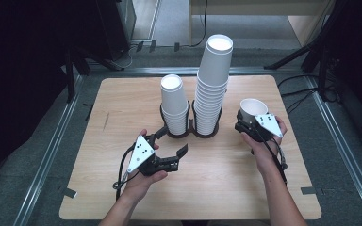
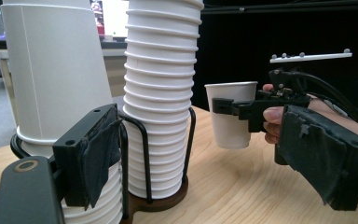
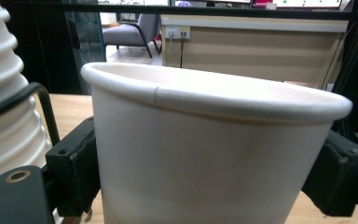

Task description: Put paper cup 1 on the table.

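Pale wood bench (image 1: 122, 197) stands on a grey floor with dark surroundings.

Right gripper (image 1: 246, 123): its 2 fingers (image 3: 77, 163) are clamped on the sides of a single white paper cup (image 1: 253, 109), 1 on each wall. The cup is upright, mouth up, and in the left gripper view (image 2: 230, 114) it hangs clear of the bench surface, just right of the stacks. The right hand (image 1: 266, 146) grasps the gripper body from behind.

Left gripper (image 1: 173, 143): its fingers (image 2: 91, 158) stand apart with nothing between them, pointed at the foot of the cup holder. The left hand (image 1: 143, 176) holds it low over the bench.

Cup holder (image 1: 191, 133): a dark wire frame with 2 rings on a brown base, set mid-bench. The short stack (image 1: 173, 104) of white cups sits in the left ring; the tall stack (image 1: 212, 87) sits in the right ring. Both stacks are upright, mouths up.
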Tool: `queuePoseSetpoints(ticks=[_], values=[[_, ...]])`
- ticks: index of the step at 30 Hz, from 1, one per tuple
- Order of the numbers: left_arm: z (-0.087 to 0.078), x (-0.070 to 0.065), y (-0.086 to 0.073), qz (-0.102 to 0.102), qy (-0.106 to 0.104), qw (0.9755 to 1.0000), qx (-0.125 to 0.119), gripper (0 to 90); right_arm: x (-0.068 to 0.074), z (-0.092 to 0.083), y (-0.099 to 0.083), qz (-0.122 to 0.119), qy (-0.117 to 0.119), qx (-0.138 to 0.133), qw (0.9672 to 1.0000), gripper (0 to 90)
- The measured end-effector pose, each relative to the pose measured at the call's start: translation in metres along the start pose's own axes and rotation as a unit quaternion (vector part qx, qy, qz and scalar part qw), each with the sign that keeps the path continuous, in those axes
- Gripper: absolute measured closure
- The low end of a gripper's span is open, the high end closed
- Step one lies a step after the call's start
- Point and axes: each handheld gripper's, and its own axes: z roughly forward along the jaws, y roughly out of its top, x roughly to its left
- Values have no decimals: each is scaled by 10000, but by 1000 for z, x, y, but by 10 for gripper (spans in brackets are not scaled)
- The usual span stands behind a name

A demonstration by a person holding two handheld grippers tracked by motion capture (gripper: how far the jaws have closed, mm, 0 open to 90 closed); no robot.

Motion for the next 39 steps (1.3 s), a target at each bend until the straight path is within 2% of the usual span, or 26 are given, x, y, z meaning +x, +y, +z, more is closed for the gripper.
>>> queuePoseSetpoints(ticks=[9,19,30,39], values=[[-1,2,1,-2,-12,9999,170,132,-1,7,-8,-161,-79,172,9997,130],[0,2,1,-20,-18,9997,241,132,-4,8,-11,-259,-114,248,9993,130],[-1,3,1,-15,-5,9997,245,132,-6,5,-20,-375,-121,420,9983,127],[0,2,1,-11,-1,9997,262,132,-7,-2,-25,-367,-53,430,9984,120]])
